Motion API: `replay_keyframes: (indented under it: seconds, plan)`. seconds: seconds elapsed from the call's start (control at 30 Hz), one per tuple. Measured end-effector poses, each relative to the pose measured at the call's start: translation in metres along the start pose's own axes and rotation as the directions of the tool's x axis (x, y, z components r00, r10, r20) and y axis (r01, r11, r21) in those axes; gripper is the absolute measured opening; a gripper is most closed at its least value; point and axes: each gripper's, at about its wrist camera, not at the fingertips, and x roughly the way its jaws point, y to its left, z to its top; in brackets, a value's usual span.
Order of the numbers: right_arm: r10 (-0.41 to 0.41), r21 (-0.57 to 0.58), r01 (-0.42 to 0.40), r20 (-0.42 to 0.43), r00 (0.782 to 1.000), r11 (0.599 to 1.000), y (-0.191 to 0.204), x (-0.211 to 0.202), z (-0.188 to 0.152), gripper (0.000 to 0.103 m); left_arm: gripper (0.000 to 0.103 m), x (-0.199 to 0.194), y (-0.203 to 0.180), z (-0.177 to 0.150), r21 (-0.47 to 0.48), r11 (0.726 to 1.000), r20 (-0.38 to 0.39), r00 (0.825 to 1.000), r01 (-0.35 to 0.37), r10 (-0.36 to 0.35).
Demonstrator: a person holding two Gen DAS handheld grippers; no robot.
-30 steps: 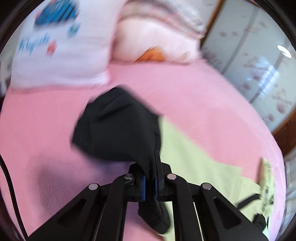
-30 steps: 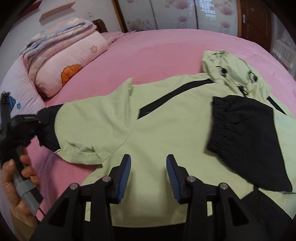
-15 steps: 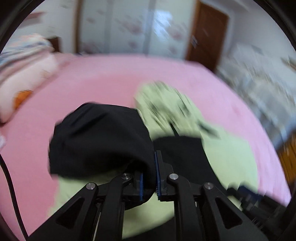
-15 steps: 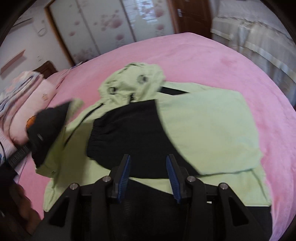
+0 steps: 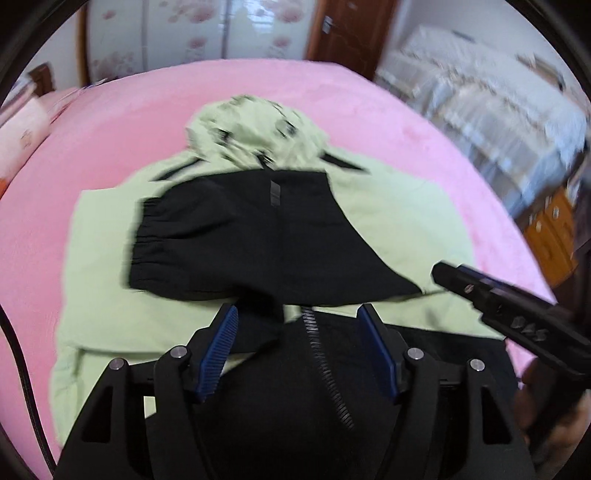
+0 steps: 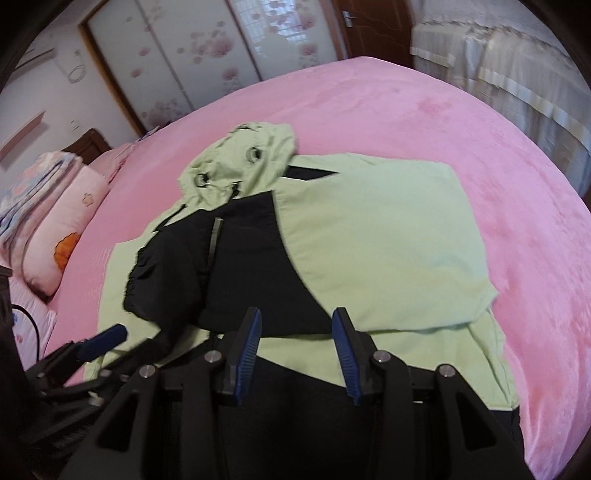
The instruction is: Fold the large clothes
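Note:
A light green hooded jacket (image 5: 399, 210) with black sleeve ends lies on the pink bed (image 5: 110, 140), hood (image 5: 255, 129) at the far end. Both black sleeve ends (image 5: 236, 240) lie folded across its middle. My left gripper (image 5: 297, 317) is open and empty, just above the jacket's black hem with its zipper (image 5: 325, 365). My right gripper (image 6: 295, 321) is open and empty over the hem, near the black sleeves (image 6: 240, 280). The jacket (image 6: 388, 251) and its hood (image 6: 243, 166) show in the right wrist view too. Each gripper shows in the other's view: the right one (image 5: 439, 273) and the left one (image 6: 118, 334).
Pink pillows and a folded quilt (image 6: 48, 206) lie at the bed's left. A wardrobe with flowered doors (image 6: 184, 62) and a brown door (image 6: 373, 26) stand behind the bed. A cloth-covered piece of furniture (image 6: 498, 66) stands at the right.
My left gripper carried the black sleeve end across the jacket, laid it on the middle and opened. The right gripper stayed open and turned to face the hood.

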Motion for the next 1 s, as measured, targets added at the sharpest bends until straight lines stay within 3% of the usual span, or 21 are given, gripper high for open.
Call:
replay_keyframes:
  seconds: [0.17,0.3,0.4,0.6,0.83,0.9,1.0]
  plan:
    - [0.077,-0.142,-0.074,0.015,0.997,0.987,0.054,-0.002,0.007,0.040,0.068,-0.044,0.078,0.005,-0.177,0.977,0.062,0.990,-0.116,0.128]
    - [0.142,-0.273,-0.132,0.017,0.990,0.953,0.105,0.004,0.012,0.042,0.068,-0.039,0.136,-0.014,-0.287,0.935,-0.002,0.977,-0.206,0.215]
    - [0.164,-0.385,-0.149,0.005,0.986,0.911,0.145,0.016,0.010,0.051,0.068,-0.028,0.160,-0.028,-0.319,0.921,-0.055,0.975,-0.222,0.216]
    - [0.113,-0.633,-0.102,-0.024,0.993,0.767,0.211,0.059,-0.011,0.056,0.068,-0.006,0.184,-0.052,-0.331,0.913,-0.123,0.970,-0.240,0.210]
    - [0.004,-0.728,-0.092,-0.123,0.992,0.680,0.244,0.128,-0.021,0.056,0.068,0.006,0.206,-0.061,-0.380,0.902,-0.123,0.978,-0.203,0.168]
    - [-0.055,-0.757,-0.051,-0.114,0.992,0.651,0.250,0.145,-0.027,0.056,0.068,0.010,0.207,-0.061,-0.382,0.902,-0.121,0.979,-0.201,0.167]
    - [-0.074,-0.779,-0.031,-0.099,0.992,0.626,0.253,0.154,-0.033,0.054,0.068,0.016,0.206,-0.057,-0.374,0.903,-0.125,0.976,-0.210,0.176]
